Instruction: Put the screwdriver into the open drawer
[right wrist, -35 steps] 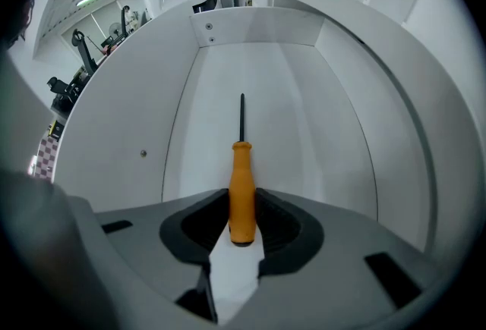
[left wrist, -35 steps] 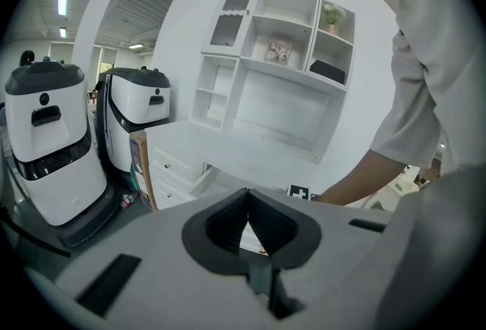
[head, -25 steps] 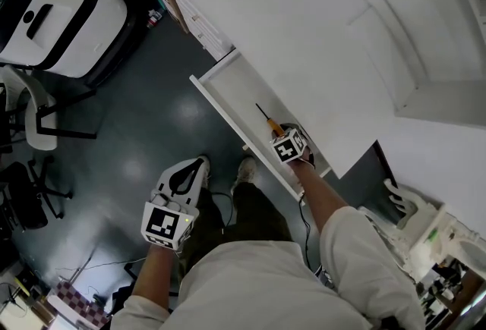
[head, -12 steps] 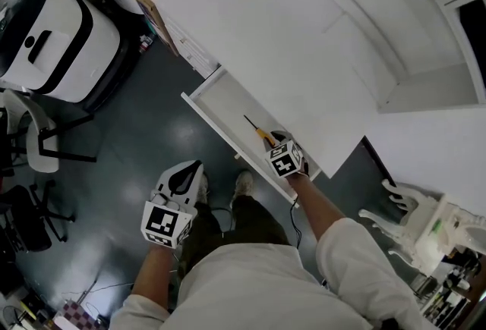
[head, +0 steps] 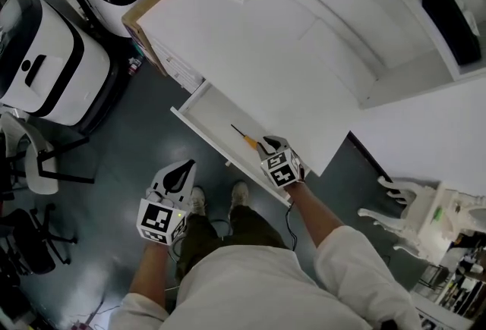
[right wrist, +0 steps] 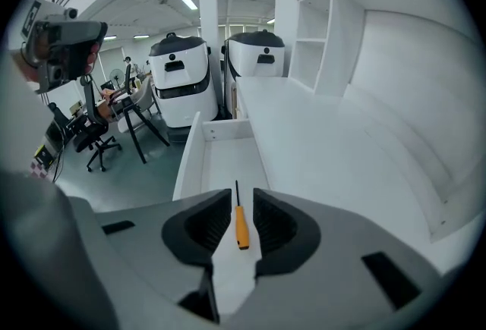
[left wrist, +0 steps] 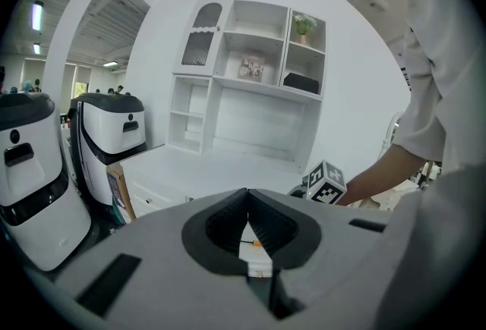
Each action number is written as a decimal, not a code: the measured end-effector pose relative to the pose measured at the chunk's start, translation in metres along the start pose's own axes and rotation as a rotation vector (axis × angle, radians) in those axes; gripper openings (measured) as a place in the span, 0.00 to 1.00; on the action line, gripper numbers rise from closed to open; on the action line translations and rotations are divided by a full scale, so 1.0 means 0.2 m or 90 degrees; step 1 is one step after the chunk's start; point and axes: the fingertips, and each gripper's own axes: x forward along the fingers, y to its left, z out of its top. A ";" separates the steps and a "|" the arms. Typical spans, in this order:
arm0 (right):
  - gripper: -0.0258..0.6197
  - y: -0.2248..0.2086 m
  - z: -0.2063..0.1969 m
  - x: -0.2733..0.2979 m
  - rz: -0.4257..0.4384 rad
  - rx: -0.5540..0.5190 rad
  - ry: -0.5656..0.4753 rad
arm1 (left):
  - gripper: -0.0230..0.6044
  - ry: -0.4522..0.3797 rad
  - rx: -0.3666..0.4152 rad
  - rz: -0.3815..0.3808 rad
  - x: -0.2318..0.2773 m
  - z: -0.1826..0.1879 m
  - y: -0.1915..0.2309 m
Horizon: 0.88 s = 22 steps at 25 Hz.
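The screwdriver point(head: 244, 137), orange-handled with a thin dark shaft, lies loose on the floor of the open white drawer point(head: 215, 113). My right gripper point(head: 270, 145) hangs above the drawer's near end. In the right gripper view its jaws point(right wrist: 241, 196) are closing with nothing held; the screwdriver point(right wrist: 241, 227) shows in the gap but rests well below, on the drawer floor point(right wrist: 220, 158). My left gripper point(head: 181, 169) is off to the left over the dark floor, its jaws point(left wrist: 247, 193) shut and empty.
The white desk top point(head: 250, 40) runs behind the drawer, with shelves on it. A wood-edged drawer unit point(head: 163, 67) stands at the desk's left end. Two white machines point(head: 45, 63) and a chair point(head: 30, 146) stand at left. The person's shoes point(head: 241, 192) are below the drawer.
My right gripper has lifted up out of the drawer, leaving the screwdriver lying there, and its jaws have narrowed. The left gripper has risen slightly.
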 end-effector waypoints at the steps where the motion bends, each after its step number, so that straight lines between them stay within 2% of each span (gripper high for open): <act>1: 0.18 0.00 0.01 -0.02 -0.003 0.002 -0.008 | 0.04 -0.002 0.002 -0.002 0.00 0.01 0.00; 16: 0.16 0.03 0.24 -0.55 -0.052 0.076 -0.179 | 0.04 -0.025 0.047 -0.045 0.01 0.14 -0.04; 22: 0.14 0.05 0.30 -0.76 -0.078 0.086 -0.237 | 0.04 -0.032 0.068 -0.062 0.01 0.19 -0.07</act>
